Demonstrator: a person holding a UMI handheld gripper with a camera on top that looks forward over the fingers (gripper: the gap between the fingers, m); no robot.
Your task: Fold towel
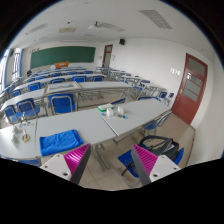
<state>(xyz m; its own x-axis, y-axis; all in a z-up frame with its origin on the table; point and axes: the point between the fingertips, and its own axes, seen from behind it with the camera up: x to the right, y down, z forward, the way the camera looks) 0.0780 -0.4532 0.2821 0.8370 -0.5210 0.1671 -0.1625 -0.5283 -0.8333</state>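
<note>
Classroom setting. Tool (110,165) is released, its two magenta pads (76,158) well apart with nothing between them. Blue towel (59,141) lies bunched on the grey worktop (95,122), just beyond the left pad. Small items (112,110) stand farther along the worktop from the towel. Blue chair (153,153) beside the worktop, beyond the right pad. Red-brown door (189,88) well right of the towel
</note>
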